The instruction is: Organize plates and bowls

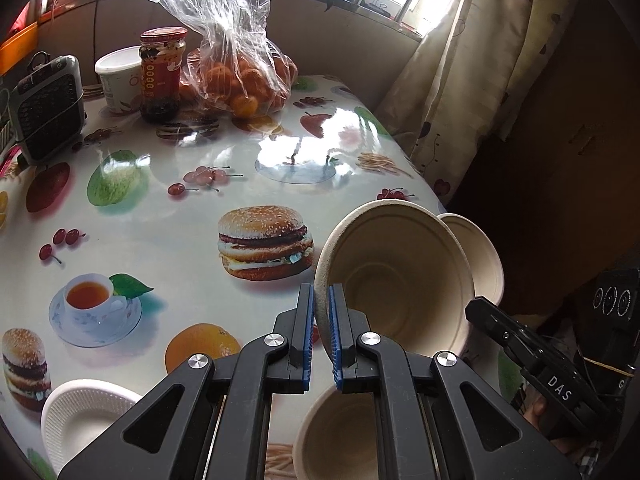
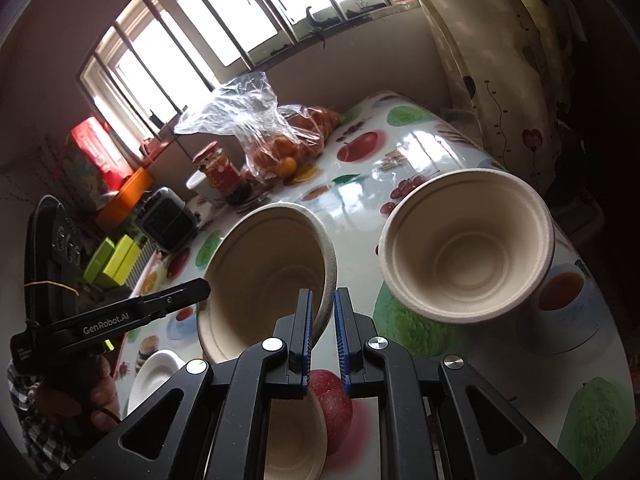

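Left gripper (image 1: 320, 308) and right gripper (image 2: 323, 312), jaws clamped on one rim of the same paper bowl (image 1: 400, 276), raised above the tabletop's (image 1: 168, 224) near edge; light, flexible; pinch rims gently.

Black claw (image 1: 320, 304), blue ribbed pads, silver screws

Bright window (image 2: 208, 40) backlight, tabletop (image 1: 304, 148) glare, dark fisheye edges.

Barred window (image 2: 192, 36) admitting daylight; patterned curtain (image 1: 472, 68) at right; table (image 1: 168, 216) with glossy fruit-print cloth.
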`<state>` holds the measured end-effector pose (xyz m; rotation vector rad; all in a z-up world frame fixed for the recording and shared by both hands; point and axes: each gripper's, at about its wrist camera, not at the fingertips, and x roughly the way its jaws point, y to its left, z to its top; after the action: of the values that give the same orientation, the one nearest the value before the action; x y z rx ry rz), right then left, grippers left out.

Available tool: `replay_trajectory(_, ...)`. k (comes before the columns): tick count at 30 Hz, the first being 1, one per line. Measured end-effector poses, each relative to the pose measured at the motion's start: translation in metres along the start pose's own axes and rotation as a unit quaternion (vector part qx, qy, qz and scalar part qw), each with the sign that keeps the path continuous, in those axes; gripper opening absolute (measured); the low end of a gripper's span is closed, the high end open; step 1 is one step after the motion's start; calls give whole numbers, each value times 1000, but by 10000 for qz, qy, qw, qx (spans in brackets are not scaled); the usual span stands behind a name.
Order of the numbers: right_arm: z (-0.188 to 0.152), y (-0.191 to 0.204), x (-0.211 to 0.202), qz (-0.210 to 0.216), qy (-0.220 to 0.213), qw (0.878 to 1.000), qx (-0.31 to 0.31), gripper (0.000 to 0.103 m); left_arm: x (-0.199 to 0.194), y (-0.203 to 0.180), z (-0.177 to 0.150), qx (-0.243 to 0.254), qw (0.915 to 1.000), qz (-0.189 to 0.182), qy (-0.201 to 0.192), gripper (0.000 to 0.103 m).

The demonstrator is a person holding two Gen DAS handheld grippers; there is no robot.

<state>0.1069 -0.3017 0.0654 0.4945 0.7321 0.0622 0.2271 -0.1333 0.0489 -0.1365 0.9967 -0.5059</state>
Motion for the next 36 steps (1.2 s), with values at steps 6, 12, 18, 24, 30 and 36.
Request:
replay_trajectory(6,-6,5,-12,12,-75,10000,-21,11,-13,-2,-7,21,10000,-47,-76,8)
replay_trajectory(12,-14,10,-25,13,-152,9999,-32,11,-23,-4,-16,64,9999,-73,-119,8)
replay_trajectory(18,-24,15,-36,-10,-210,9998,-37,11,-31,-4,-27,78,9998,-133,-142,8)
replay_trajectory(24,-34,18,-45,-29,-236,9997,-26,11,-35,-3,-38,86,9998,-166,-116,8)
replay_trajectory(30,-45,21,-52,-26,-249,9997,-9,12,-42,-3,-48,96,9997,-180,-125,8)
replay_trajectory(36,-55,22,-55,-29,-223,9997,8,11,-42,-1,-61,83,9998,-185,-82,8)
